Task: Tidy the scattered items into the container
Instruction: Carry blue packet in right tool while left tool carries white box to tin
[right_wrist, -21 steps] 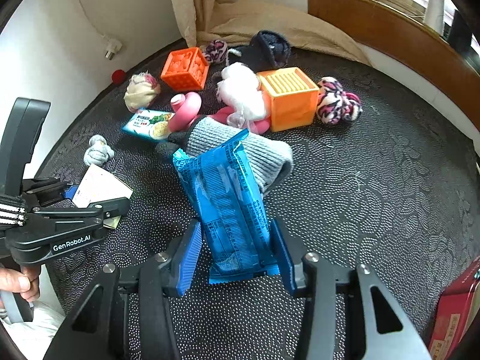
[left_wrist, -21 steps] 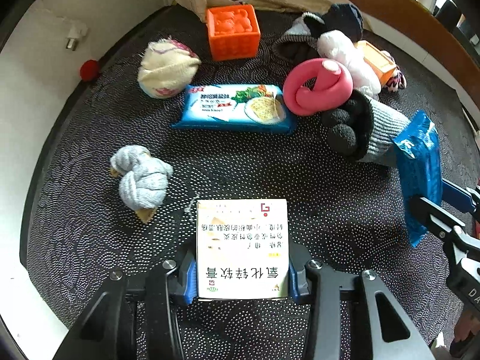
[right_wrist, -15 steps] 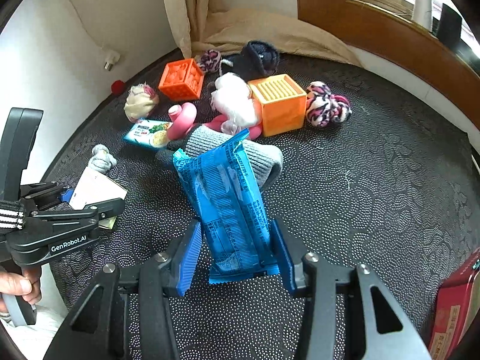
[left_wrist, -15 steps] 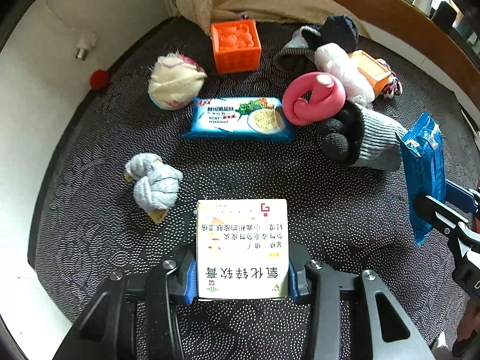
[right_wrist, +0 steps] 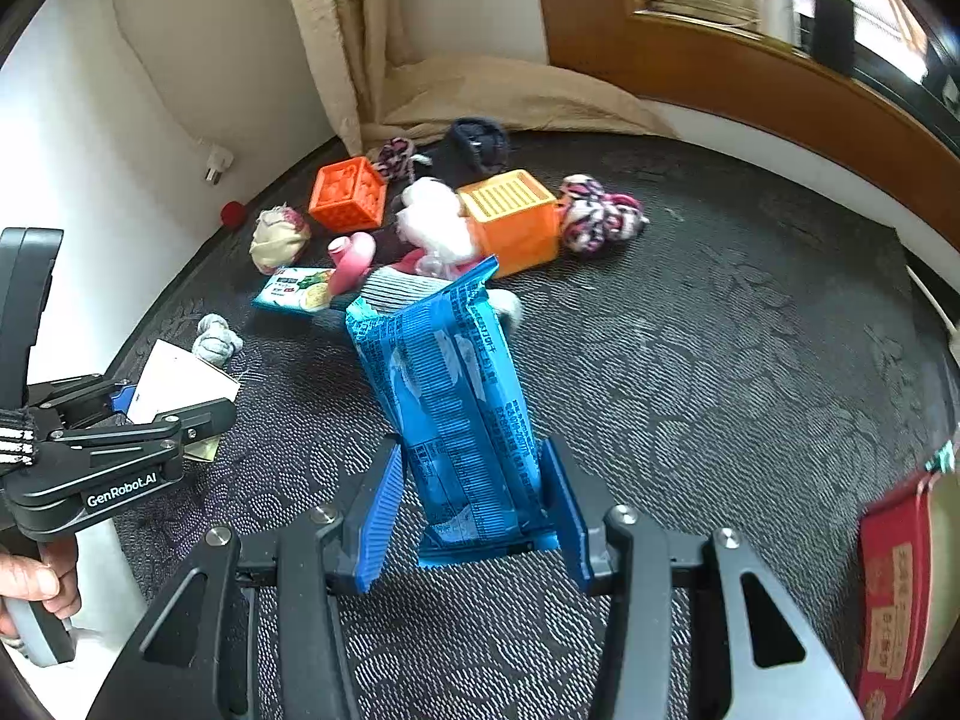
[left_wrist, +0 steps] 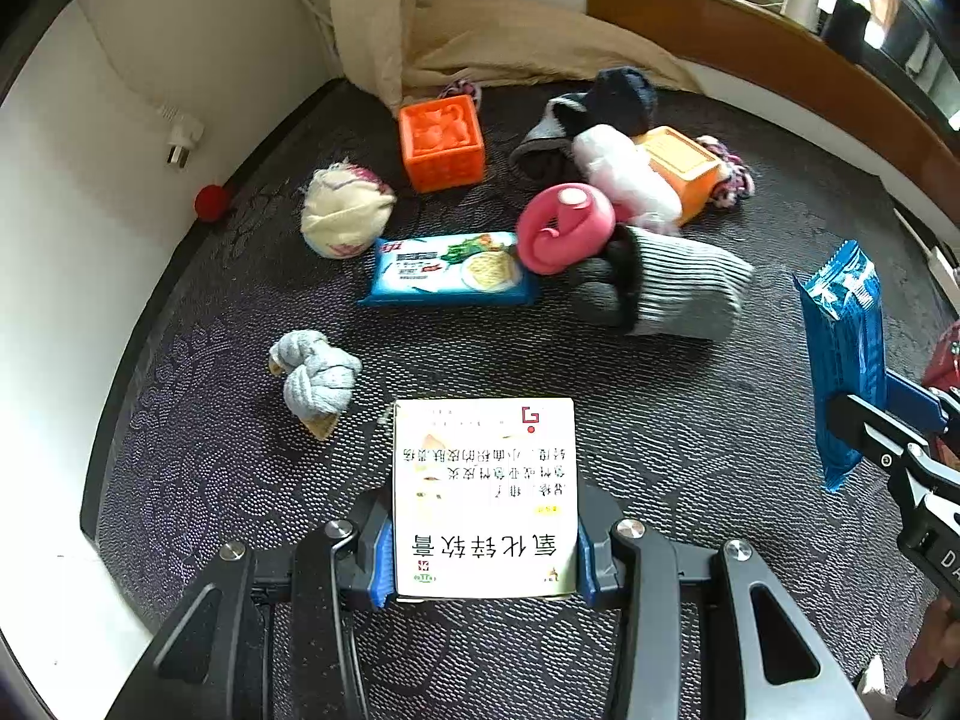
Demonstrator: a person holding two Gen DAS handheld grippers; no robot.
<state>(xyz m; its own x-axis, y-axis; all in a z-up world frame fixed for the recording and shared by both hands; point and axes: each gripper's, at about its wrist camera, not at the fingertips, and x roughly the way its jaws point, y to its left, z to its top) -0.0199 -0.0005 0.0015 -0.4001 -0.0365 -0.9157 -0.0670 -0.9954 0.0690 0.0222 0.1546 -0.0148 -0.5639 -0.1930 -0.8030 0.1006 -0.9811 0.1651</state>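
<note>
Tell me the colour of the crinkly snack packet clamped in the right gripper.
Blue with pale print, seen best from the right wrist: crinkly snack packet in the right gripper.

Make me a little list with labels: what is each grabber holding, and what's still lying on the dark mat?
left gripper: shut on white cardboard box with Chinese print
right gripper: shut on blue foil snack packet
still on dark patterned mat: knotted grey sock, blue noodle packet, pink curled toy
orange plastic crates: one upright, one tipped over

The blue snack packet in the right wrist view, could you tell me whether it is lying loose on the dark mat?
No, the blue snack packet stands clamped between the blue pads of the right gripper, lifted above the dark mat.
</note>
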